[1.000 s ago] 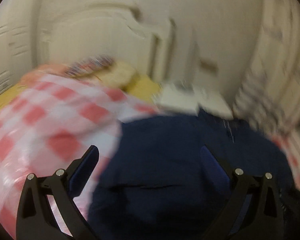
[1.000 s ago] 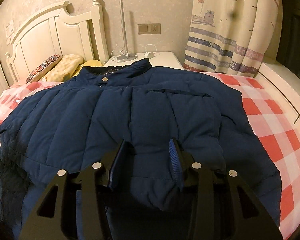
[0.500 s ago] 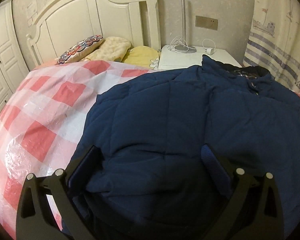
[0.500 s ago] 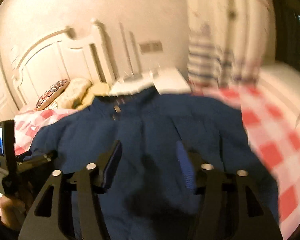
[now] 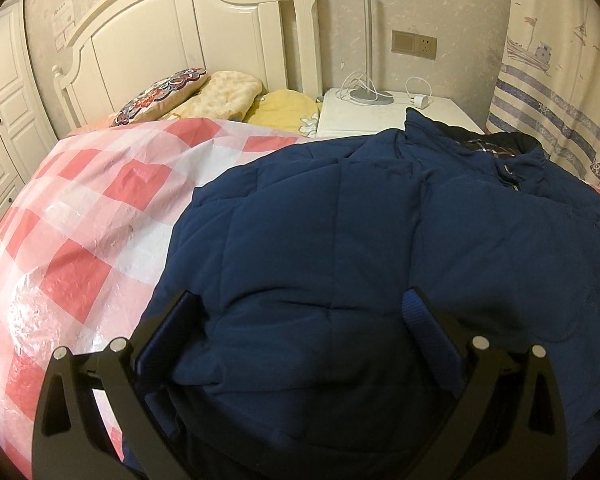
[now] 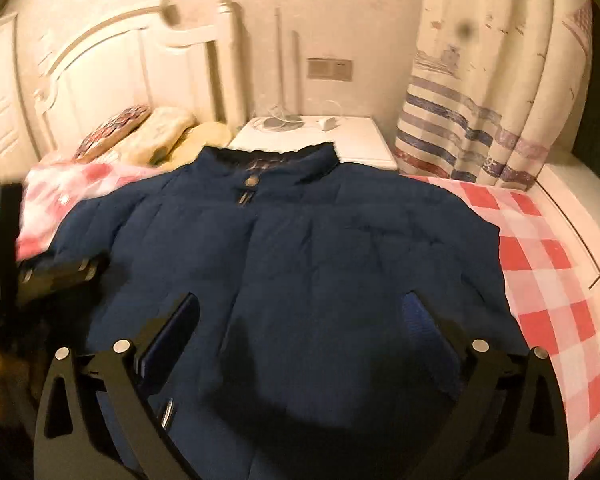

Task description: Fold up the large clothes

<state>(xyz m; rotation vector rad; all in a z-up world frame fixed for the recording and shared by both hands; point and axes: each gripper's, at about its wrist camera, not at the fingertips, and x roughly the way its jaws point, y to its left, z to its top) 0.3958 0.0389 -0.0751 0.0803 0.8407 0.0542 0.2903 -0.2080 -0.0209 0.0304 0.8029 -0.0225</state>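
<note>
**Jacket flat on the bed, both grippers wide**

Checked bedcover (image 5: 100, 216) carries the navy jacket (image 6: 300, 264), spread front-up with its collar at the head edge. Nearest, the left gripper (image 5: 300, 312) stands open over its padding; the right gripper (image 6: 304, 312) is opening — fabric below, nothing pinched. Beyond: pillows (image 5: 204, 96), headboard (image 5: 188, 24), nightstand (image 5: 380, 116), curtain (image 6: 492, 92).

Right tool (image 6: 300, 312) opening, off jacket (image 6: 300, 248).

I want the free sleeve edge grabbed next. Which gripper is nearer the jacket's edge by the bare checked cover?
Left. The left gripper straddles that jacket edge; the right gripper, jaws opening, hovers mid-jacket.
</note>
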